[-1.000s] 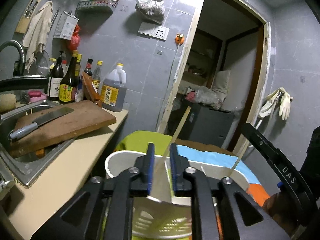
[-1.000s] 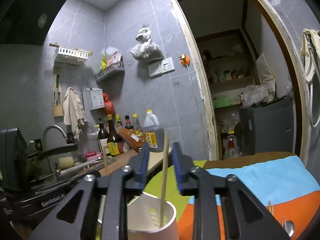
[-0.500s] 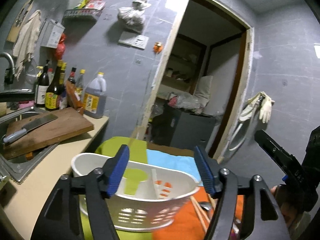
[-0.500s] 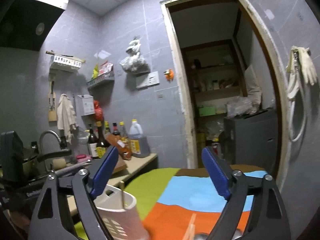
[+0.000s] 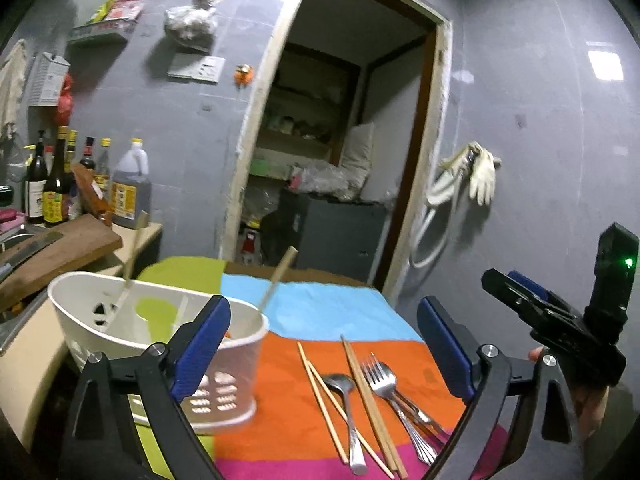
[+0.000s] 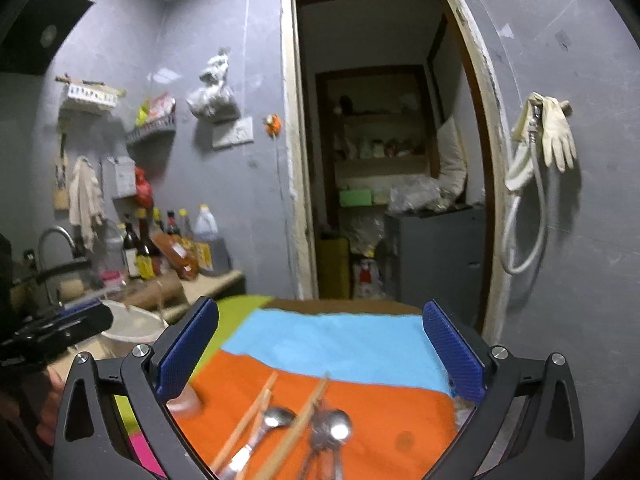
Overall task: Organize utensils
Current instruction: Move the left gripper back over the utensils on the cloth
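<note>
A white plastic utensil basket [image 5: 160,332] stands on the left of a multicoloured cloth [image 5: 320,312], with two chopsticks [image 5: 276,280] leaning inside it. Loose chopsticks [image 5: 368,392], a spoon [image 5: 344,396] and forks [image 5: 392,392] lie on the orange part of the cloth. My left gripper [image 5: 324,352] is open and empty, held above the cloth between the basket and the utensils. My right gripper [image 6: 320,348] is open and empty above the same chopsticks [image 6: 256,412] and spoons [image 6: 336,432]; it also shows at the right in the left wrist view [image 5: 532,304].
A counter at the left holds a wooden cutting board [image 5: 60,248] with a cleaver, bottles [image 5: 52,184] and a sink. A doorway [image 5: 332,152] into a storage room is behind the table. Gloves [image 5: 480,176] hang on the right wall.
Both grippers held a chopstick each over the basket, then opened and let them drop in. Both have since pulled back and swung right toward the loose utensils.
</note>
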A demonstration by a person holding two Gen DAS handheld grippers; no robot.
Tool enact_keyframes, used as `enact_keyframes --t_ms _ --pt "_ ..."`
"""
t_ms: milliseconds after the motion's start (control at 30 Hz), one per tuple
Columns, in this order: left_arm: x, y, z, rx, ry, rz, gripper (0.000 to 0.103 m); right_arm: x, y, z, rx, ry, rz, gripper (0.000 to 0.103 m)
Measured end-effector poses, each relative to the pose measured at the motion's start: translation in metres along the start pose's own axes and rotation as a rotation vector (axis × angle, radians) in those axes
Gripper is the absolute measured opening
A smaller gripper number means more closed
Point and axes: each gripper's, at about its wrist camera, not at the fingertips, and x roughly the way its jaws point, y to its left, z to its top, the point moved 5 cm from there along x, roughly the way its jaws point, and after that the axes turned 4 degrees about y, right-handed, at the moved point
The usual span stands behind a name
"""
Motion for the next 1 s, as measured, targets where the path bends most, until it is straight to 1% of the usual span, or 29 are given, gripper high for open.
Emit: enact_keyframes --t_ms 200,433,500,567,633,667,733,767,833,900,1000 --pt "0.017 -0.018 -0.019 0.044 0.07 0.003 0.092 0.006 -0.021 -0.023 -0.025 0.085 -0.039 0.103" --pt "0.037 -0.032 -0.042 0.101 0.161 0.019 0.091 0.023 -0.039 -0.052 -0.034 0.231 -0.054 0.103" --pt "0.044 -0.037 -0.049 0.12 0.191 0.027 0.091 0.03 -0.043 -0.06 -0.027 0.28 -0.049 0.1" --pt "0.049 -0.041 -0.056 0.133 0.212 0.028 0.088 0.036 -0.045 -0.067 -0.026 0.319 -0.05 0.094" --pt "0.058 -0.043 -0.062 0.148 0.248 0.034 0.077 0.044 -0.048 -0.075 -0.034 0.367 -0.049 0.083" --pt "0.062 -0.043 -0.065 0.155 0.269 0.039 0.074 0.048 -0.048 -0.079 -0.038 0.394 -0.05 0.081" --pt "0.073 -0.043 -0.071 0.163 0.318 0.044 0.061 0.056 -0.05 -0.087 -0.039 0.445 -0.043 0.075" --pt "0.078 -0.042 -0.074 0.163 0.341 0.047 0.058 0.06 -0.05 -0.091 -0.039 0.47 -0.038 0.074" --pt "0.091 -0.038 -0.08 0.161 0.394 0.059 0.047 0.066 -0.049 -0.099 -0.045 0.515 -0.03 0.07" --pt "0.104 -0.032 -0.086 0.146 0.451 0.068 0.04 0.072 -0.047 -0.106 -0.054 0.554 -0.018 0.064" --pt "0.12 -0.023 -0.095 0.123 0.513 0.088 0.032 0.079 -0.044 -0.114 -0.072 0.602 -0.005 0.061"
